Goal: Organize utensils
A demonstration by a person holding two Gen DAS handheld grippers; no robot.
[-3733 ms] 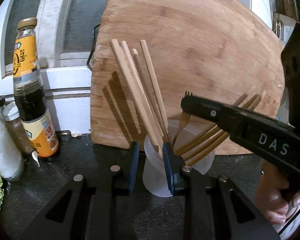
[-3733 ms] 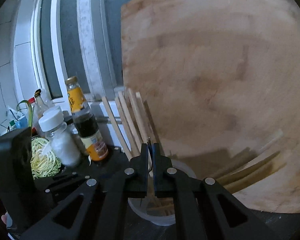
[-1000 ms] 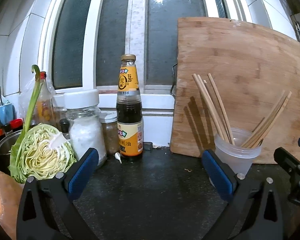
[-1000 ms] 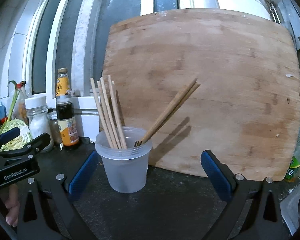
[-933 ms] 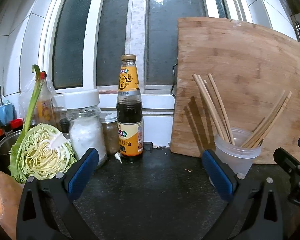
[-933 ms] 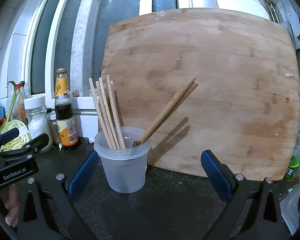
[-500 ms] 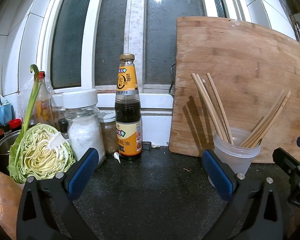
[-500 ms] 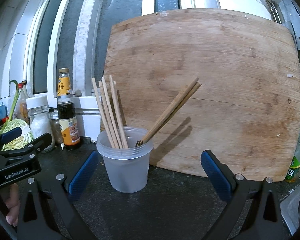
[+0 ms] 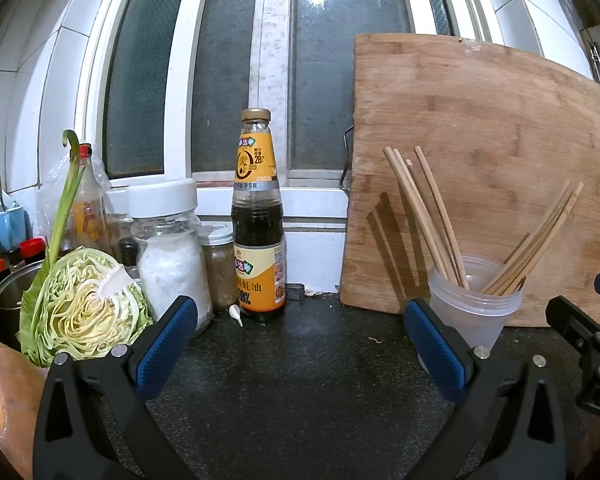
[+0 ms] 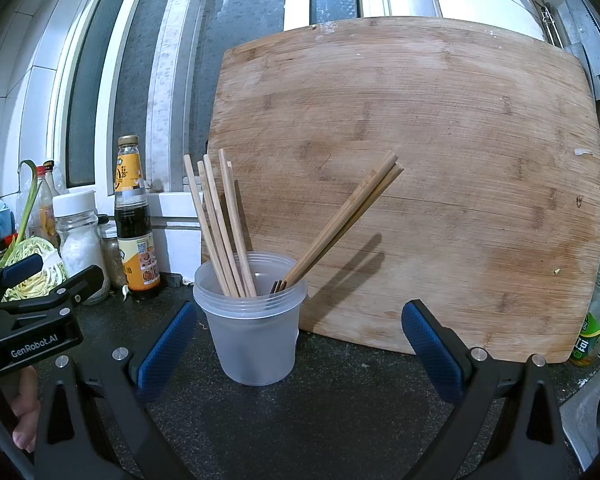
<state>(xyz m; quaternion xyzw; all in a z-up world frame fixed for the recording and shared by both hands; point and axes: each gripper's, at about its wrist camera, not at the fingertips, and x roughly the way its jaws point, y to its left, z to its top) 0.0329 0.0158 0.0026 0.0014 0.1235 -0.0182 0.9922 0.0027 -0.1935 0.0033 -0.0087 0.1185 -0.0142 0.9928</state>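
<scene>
Two grippers hover over the dark tabletop (image 9: 300,380), both with fingers spread wide and holding nothing. The right gripper (image 10: 298,348) faces a translucent cup (image 10: 252,332) that stands on the tabletop just in front of a big wooden board (image 10: 440,200) leaning upright against the window. Chopsticks (image 10: 220,224) stand in the cup in two bunches — one leaning left, the other (image 10: 340,220) slanting right against the board. Dark fork tines (image 10: 278,286) poke above the rim between them; only this view shows them plainly.

The left gripper (image 9: 300,344) points further left, so its camera catches what the other sees small or not at all: a sauce bottle (image 9: 258,220) straight ahead, a white-lidded jar (image 9: 168,252) beside it, and a halved cabbage (image 9: 80,304) at the left. The cup (image 9: 474,300) sits at its right, behind the right finger. At the far right edge of the right view stands a green-labelled jar (image 10: 592,328) — hidden from the left camera. A hand (image 10: 22,412) grips the left tool.
</scene>
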